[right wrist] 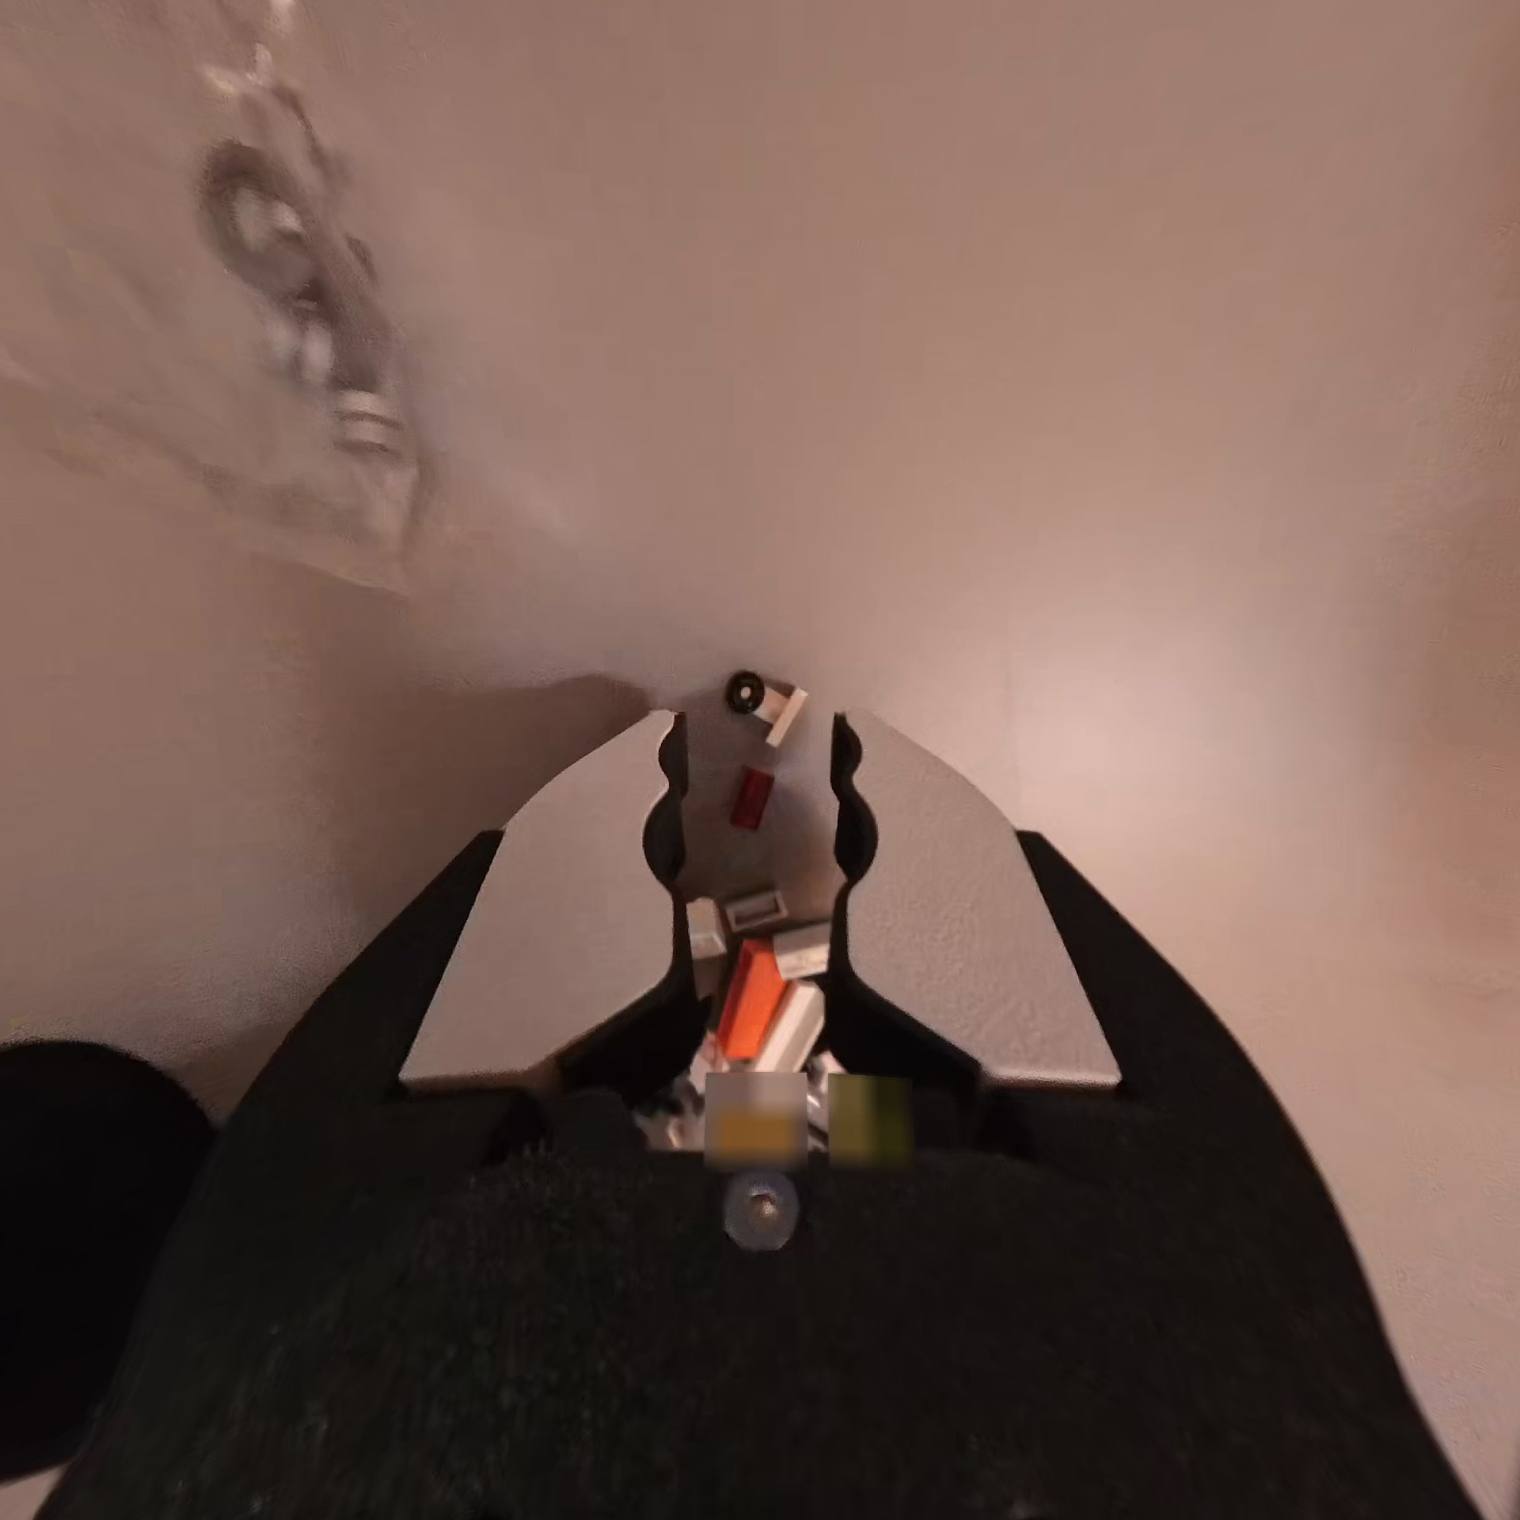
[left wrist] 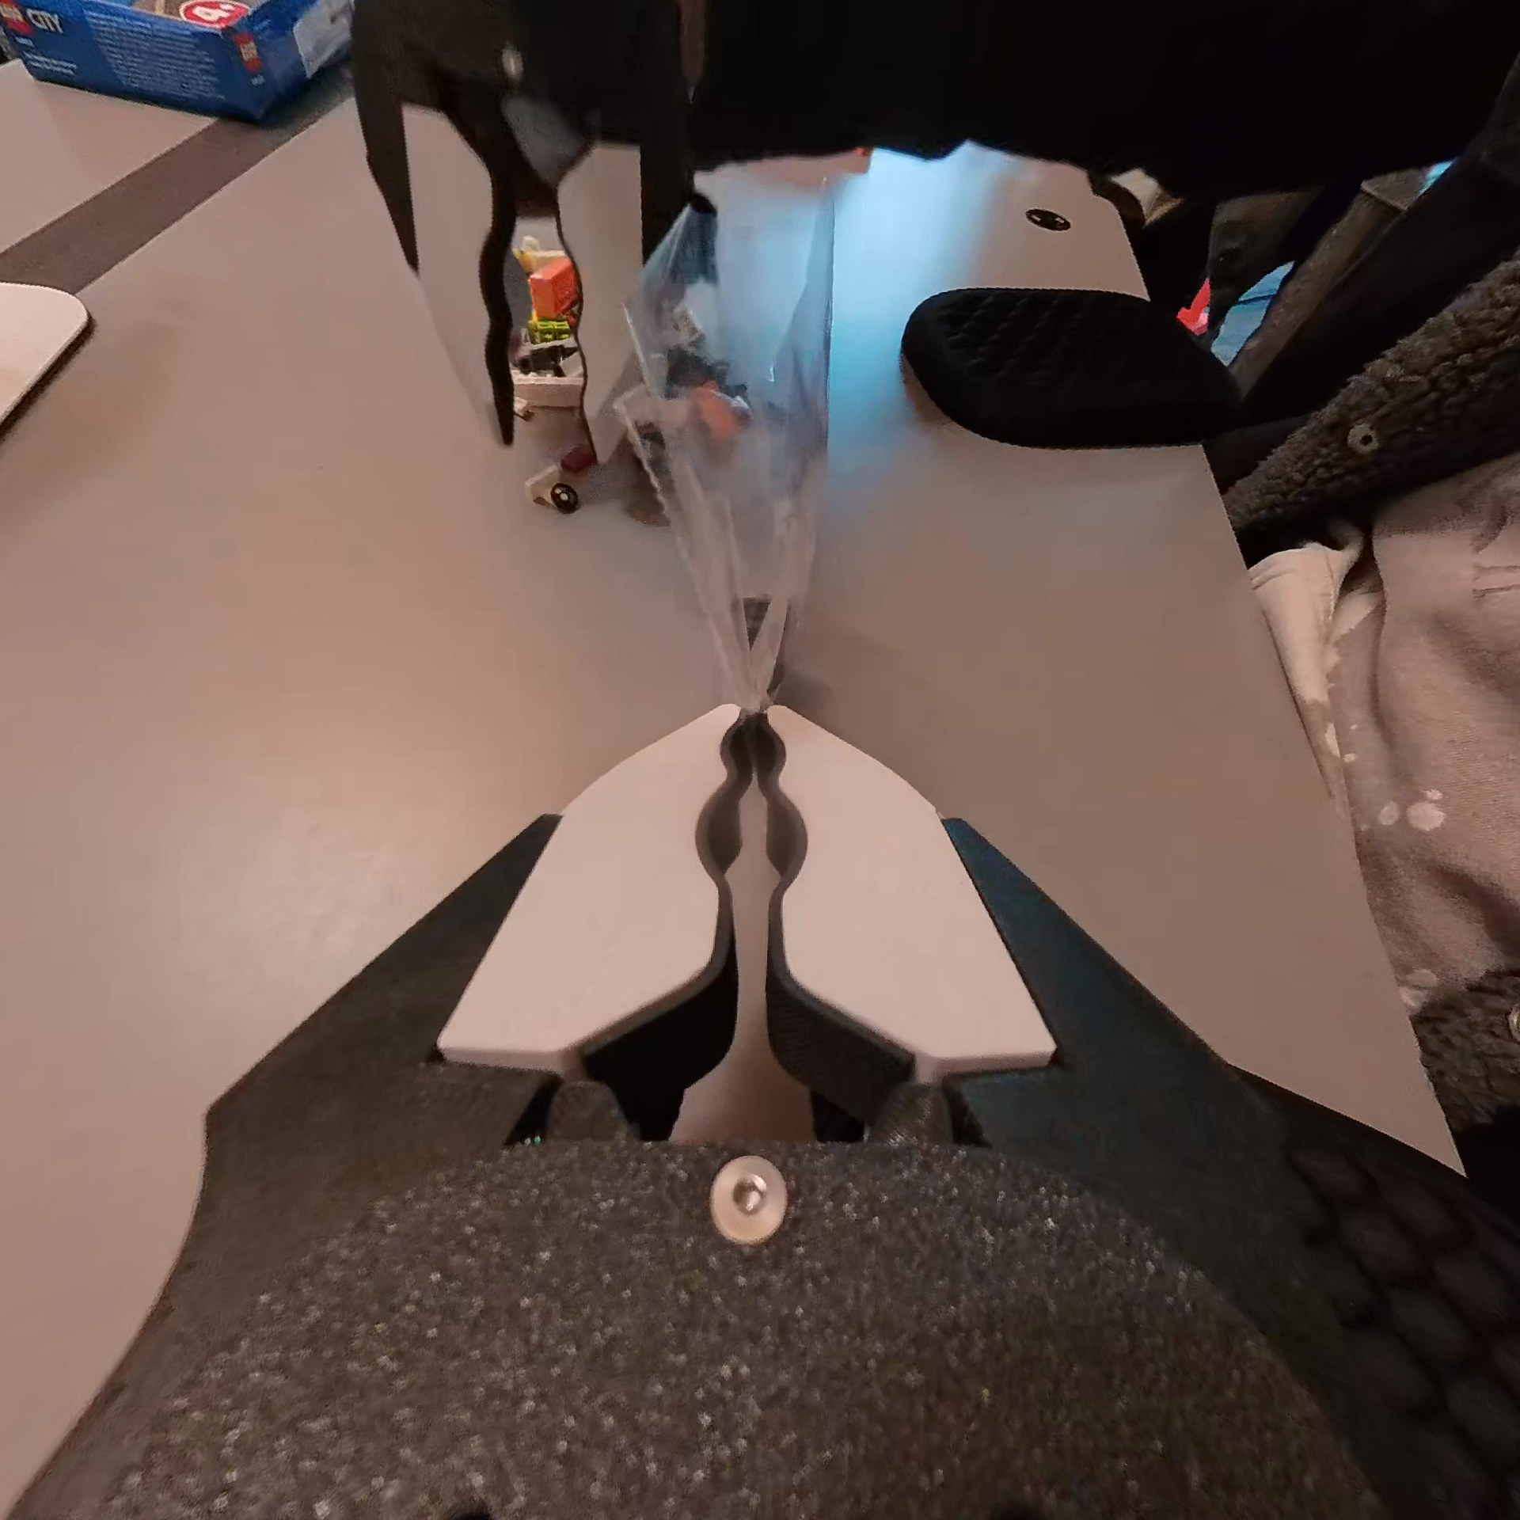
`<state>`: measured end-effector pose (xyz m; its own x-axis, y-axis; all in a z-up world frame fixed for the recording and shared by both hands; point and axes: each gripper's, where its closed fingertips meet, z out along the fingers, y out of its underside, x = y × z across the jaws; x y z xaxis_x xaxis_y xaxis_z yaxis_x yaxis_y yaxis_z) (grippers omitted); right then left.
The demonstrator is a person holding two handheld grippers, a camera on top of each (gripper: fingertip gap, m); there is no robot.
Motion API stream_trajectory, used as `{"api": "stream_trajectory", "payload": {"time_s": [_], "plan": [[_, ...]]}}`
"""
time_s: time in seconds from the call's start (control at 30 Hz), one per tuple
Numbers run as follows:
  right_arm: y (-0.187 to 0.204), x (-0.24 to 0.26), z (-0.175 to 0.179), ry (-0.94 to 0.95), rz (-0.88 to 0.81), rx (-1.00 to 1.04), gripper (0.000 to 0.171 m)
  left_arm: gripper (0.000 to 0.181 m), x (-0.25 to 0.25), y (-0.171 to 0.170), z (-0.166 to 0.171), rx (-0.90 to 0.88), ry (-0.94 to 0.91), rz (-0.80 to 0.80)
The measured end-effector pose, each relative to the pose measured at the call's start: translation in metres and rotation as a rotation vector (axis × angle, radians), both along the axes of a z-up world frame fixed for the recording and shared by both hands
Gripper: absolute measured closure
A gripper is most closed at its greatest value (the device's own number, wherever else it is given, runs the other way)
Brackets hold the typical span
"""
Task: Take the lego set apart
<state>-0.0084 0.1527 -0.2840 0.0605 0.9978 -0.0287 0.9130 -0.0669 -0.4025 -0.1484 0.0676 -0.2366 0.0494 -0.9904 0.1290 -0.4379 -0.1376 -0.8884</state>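
A partly dismantled white lego set [left wrist: 549, 386] with orange and lime pieces stands on the table.

Desk [left wrist: 247, 658]: plain pale beige-grey, with one dark grey band at far left. Lego set [left wrist: 553, 345]: white base, orange, lime-green and dark red bricks; bag [left wrist: 740, 345] clear; box [left wrist: 181, 57] blue. Both claws: white finger faces on speckled black bodies.

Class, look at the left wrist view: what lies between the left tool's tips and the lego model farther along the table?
In the left wrist view, the clear plastic bag, pinched in the left tool, stretches toward the lego model.
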Motion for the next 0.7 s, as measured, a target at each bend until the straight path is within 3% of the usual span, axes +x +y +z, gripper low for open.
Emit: {"api": "stream_trajectory", "payload": {"time_s": [0.1,0.3,0.33,0.6,0.7], "plan": [[-0.001,-0.001,-0.018,0.012,-0.035,-0.017,0.139,0.181,0.0,-0.001,0.0,0.001,0.0,-0.002],[0.001,-0.004,-0.015,0.033,-0.04,0.003,0.16,0.181,0.0,-0.001,-0.001,0.0,0.002,0.0],[0.002,-0.006,-0.009,0.052,-0.036,0.019,0.168,0.181,0.0,0.0,-0.001,-0.002,0.004,0.005],[-0.004,-0.024,0.047,0.142,0.026,0.127,0.168,0.181,-0.001,0.001,-0.004,-0.009,0.016,0.016],[-0.014,-0.04,0.078,0.258,0.063,0.154,0.168,0.181,-0.001,0.002,-0.005,-0.018,0.022,0.021]]}}
